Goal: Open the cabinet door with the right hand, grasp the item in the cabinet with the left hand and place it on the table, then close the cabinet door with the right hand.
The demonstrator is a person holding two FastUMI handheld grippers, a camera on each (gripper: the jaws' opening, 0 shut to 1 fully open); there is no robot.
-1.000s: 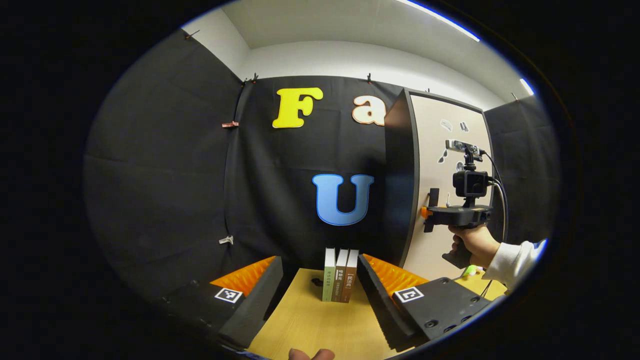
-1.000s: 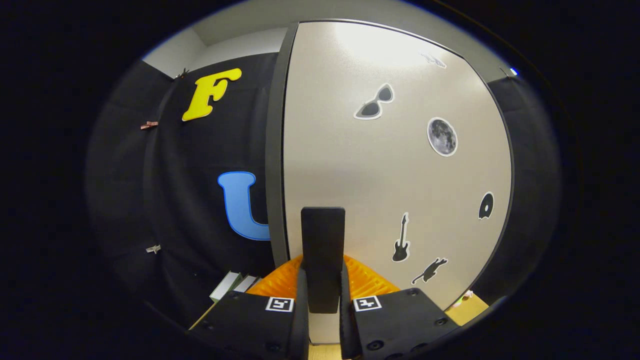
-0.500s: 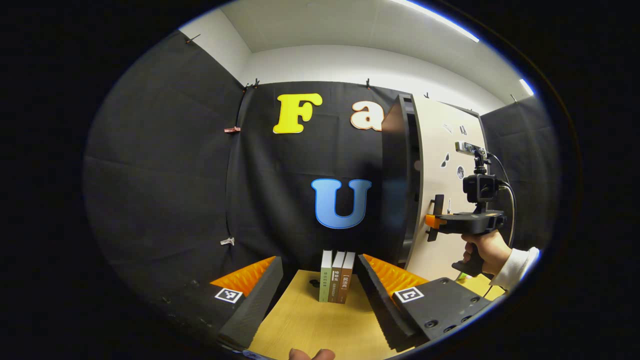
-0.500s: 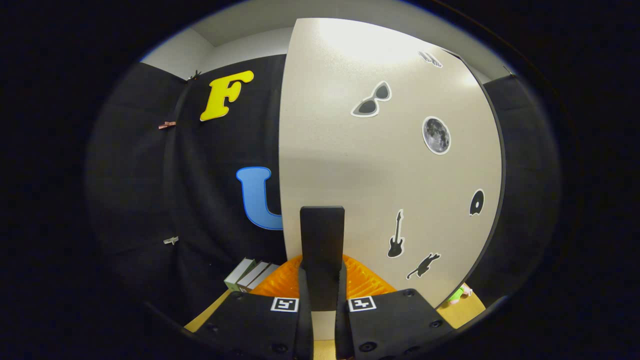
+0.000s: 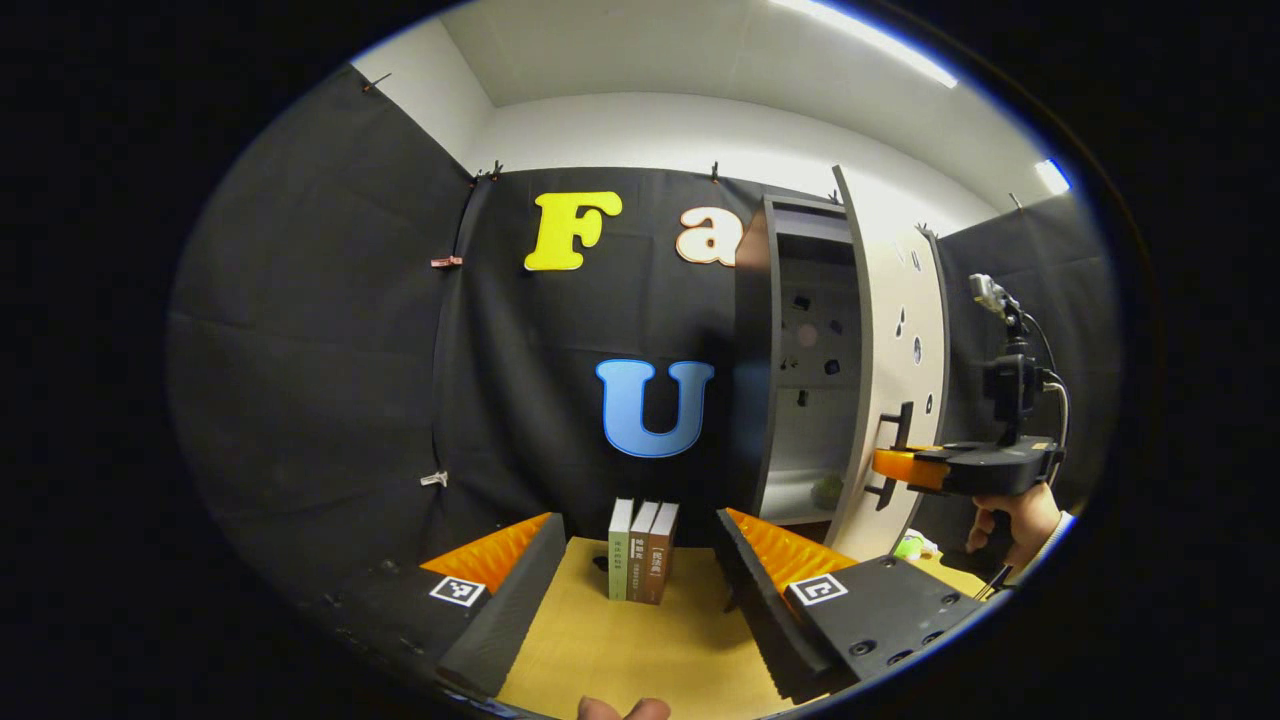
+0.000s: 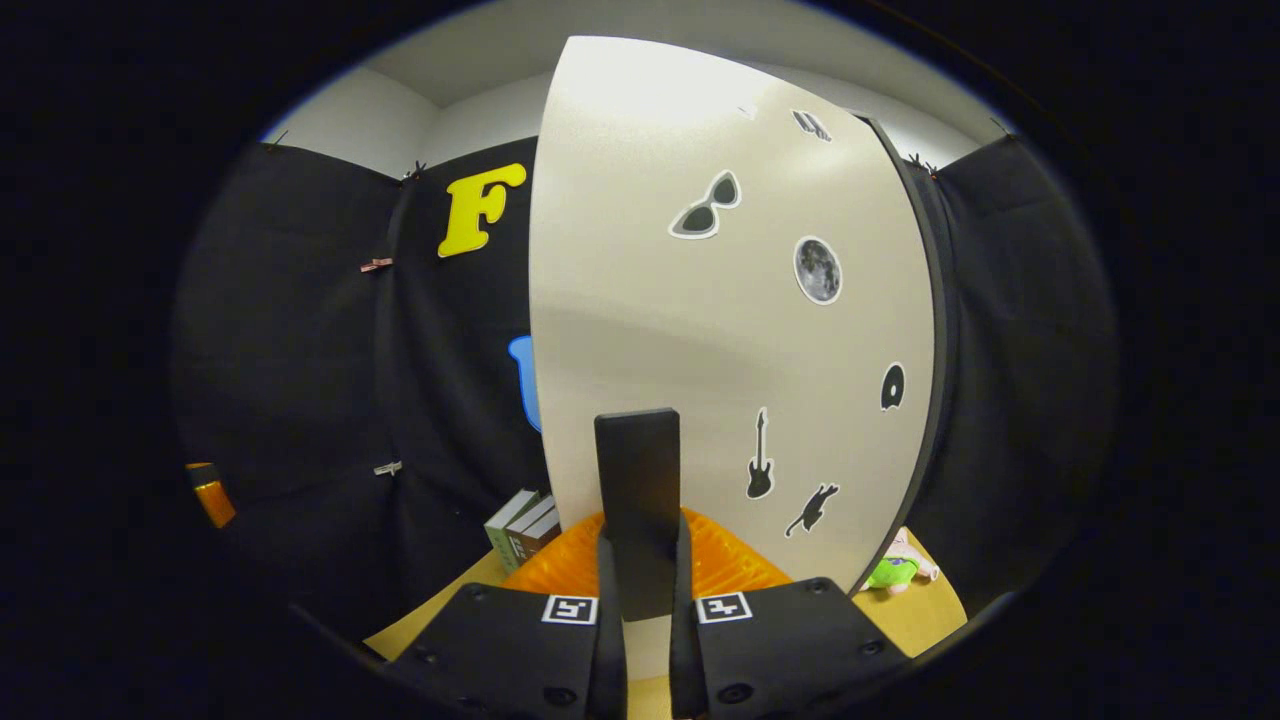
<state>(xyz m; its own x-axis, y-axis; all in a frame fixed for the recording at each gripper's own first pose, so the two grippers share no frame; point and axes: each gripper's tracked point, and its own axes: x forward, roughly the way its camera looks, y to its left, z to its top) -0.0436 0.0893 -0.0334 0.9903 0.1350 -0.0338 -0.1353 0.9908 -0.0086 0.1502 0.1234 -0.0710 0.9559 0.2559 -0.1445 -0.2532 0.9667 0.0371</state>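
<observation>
**Cabinet door standing partly open, item showing inside**

The cabinet [image 5: 800, 360], a tall dark box, is standing at the far right of the table [image 5: 620, 650]. Its pale door [image 5: 895, 340], dotted with small stickers, is hanging ajar, its dark handle [image 6: 637, 500] upright on the door's front. A small greenish item [image 5: 826, 491] is sitting low inside, on the bottom shelf.

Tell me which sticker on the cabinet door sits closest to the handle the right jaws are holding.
The guitar sticker, just right of the handle on the door. The cat sits farther right and lower; the sunglasses and moon are much higher.
</observation>
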